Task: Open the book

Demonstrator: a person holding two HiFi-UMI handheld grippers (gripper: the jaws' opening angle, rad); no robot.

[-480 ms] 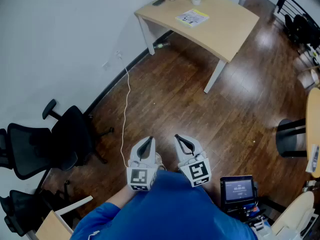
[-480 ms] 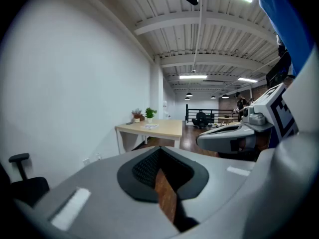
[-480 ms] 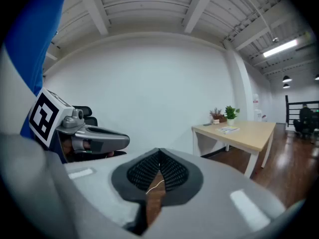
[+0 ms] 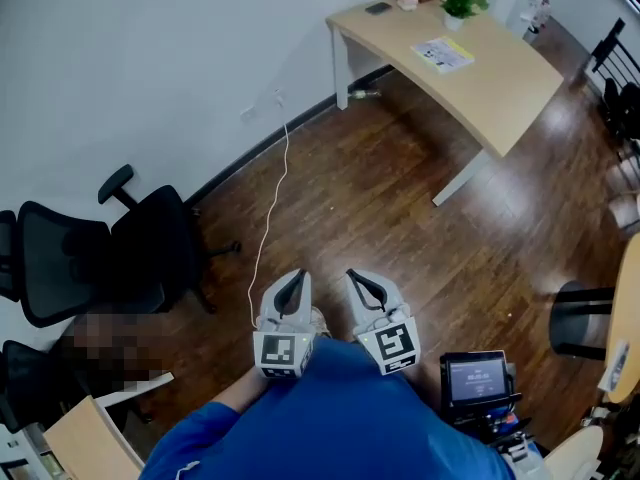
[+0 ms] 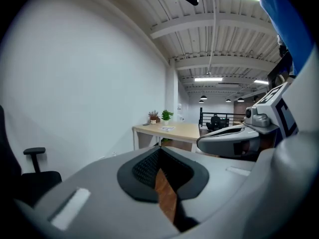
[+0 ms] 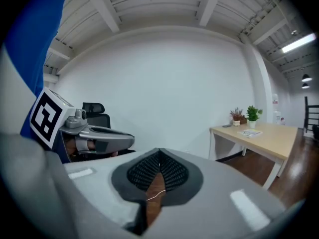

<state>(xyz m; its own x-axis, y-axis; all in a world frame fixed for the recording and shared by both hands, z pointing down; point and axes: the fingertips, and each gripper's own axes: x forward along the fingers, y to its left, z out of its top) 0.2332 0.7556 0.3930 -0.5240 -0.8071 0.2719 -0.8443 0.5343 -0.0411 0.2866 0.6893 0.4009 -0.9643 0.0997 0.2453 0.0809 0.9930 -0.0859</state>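
- Pale wood worktop (image 4: 505, 93) stands at the far side of the room, across the dark wooden floor (image 4: 400, 218). The book (image 4: 443, 54) lies flat and closed on it, near the potted plant (image 4: 460, 0) at its back edge.
- By my reading, the step in hand is the approach. The opening itself is not yet begun, and the book is untouched and well apart from both grippers.
- The left gripper (image 4: 296, 280) is held close in front of the person's blue shirt (image 4: 340, 423). Its fingers (image 5: 144, 166) are clenched together on nothing, and only floor shows through the slot below the pads.
- The right gripper (image 4: 358, 278) sits just beside it, its fingers (image 6: 172, 171) likewise pressed tip to tip and empty.
- Both point forward and a little downward, toward the far worktop, with nothing within reach.
- A black office chair (image 4: 100, 258) stands to the left by the wall. A white cable (image 4: 270, 218) trails from the wall across the floor to a spot near the person's feet, where I think it could snag a step.
- The next move calls for walking up to the worktop until the book is within reach, then releasing the fingers.
- One gripper will probably need to steady the book while the other gets a finger under the free edge of the cover and lifts it.
- The book looks thin, so the cover edge will likely sit low against the wood. From here it is too small to tell which side is the spine.
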